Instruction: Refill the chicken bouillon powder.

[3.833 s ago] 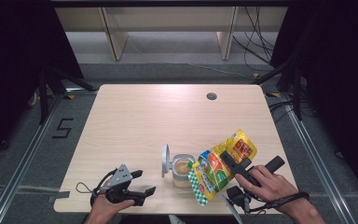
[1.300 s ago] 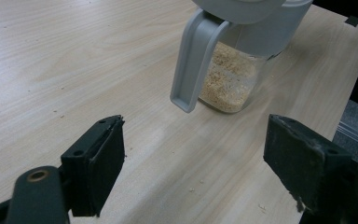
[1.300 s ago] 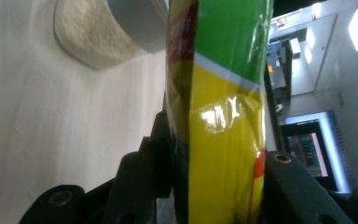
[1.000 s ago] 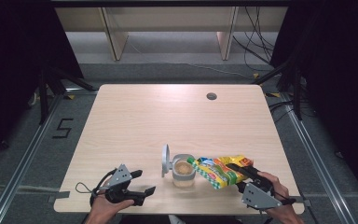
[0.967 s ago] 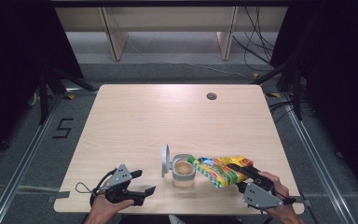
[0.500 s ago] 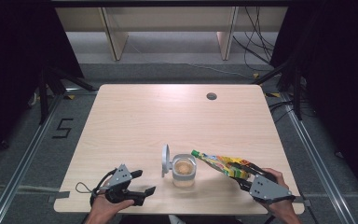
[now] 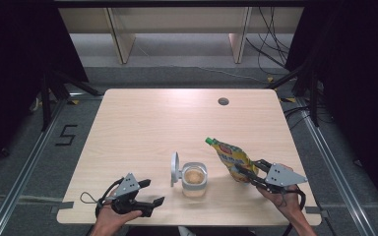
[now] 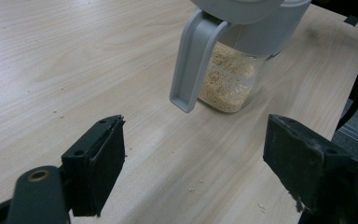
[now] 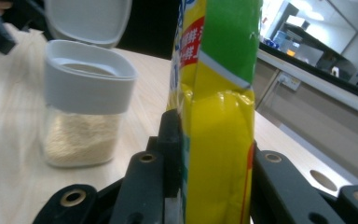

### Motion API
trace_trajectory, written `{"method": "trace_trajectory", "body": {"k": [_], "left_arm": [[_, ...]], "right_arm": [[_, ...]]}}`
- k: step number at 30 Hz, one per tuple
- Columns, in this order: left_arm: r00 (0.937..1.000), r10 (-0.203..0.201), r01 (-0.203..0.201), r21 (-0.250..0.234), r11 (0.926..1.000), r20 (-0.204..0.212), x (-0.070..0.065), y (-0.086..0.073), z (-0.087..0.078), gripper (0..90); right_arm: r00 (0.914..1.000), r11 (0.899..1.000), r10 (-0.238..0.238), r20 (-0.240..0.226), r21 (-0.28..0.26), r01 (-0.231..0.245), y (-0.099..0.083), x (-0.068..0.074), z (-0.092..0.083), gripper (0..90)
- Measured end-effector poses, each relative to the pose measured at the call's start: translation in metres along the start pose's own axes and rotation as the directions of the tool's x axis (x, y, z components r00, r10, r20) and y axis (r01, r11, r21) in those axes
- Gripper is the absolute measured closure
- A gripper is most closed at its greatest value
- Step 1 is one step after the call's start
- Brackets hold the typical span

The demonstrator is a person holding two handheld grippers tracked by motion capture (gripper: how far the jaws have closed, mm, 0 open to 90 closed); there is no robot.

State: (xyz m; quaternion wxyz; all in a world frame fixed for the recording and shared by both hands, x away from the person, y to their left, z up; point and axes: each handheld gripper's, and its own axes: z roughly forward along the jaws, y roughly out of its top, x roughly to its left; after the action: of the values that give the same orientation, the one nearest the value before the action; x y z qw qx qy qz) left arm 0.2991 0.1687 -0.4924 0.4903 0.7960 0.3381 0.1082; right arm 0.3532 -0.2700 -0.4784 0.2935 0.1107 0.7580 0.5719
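Since a second ago the yellow pouch (image 7: pixel 233 158) has swung from lying flat toward the jar (image 7: pixel 195 179) to standing tilted, green cap pointing up and far-left. Right tool (image 7: pixel 246 173) has just been closing and clamps the pouch's lower end; left tool (image 7: pixel 148 192) rests wide open and empty, near-left on the table (image 7: pixel 142 123).

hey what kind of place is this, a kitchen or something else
Probably a lab or recording workspace, not a kitchen: a bare wooden table with a cable hole, loose cables on the grey floor, and a taped number marker beside floor rails.
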Motion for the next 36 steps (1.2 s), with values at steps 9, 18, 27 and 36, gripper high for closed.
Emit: {"method": "trace_trajectory", "body": {"k": [9, 18, 27, 36], "left_arm": [[0.9996, 0.027, -0.027, -0.004, 0.9996, -0.005, 0.002, 0.001, -0.002, 20.1], [0.9997, 0.023, -0.023, -0.003, 0.9997, -0.005, 0.002, 0.000, -0.002, 20.1], [0.9996, 0.025, -0.025, 0.001, 0.9997, -0.012, 0.001, 0.000, -0.002, 20.1], [0.9999, 0.016, -0.016, -0.005, 0.9999, -0.004, 0.001, 0.000, -0.001, 20.1]], "right_arm": [[0.9982, 0.999, 0.046, 0.038, 0.014, -0.046, -0.017, -0.014, 0.014, 74.5], [0.9953, 0.997, 0.079, 0.057, 0.008, -0.080, -0.021, -0.012, 0.001, 74.3], [0.9933, 0.995, 0.070, 0.092, 0.065, -0.076, -0.015, -0.007, -0.010, 73.8], [0.9836, 0.988, 0.118, 0.136, 0.080, -0.130, -0.016, -0.001, -0.017, 72.6]]}}
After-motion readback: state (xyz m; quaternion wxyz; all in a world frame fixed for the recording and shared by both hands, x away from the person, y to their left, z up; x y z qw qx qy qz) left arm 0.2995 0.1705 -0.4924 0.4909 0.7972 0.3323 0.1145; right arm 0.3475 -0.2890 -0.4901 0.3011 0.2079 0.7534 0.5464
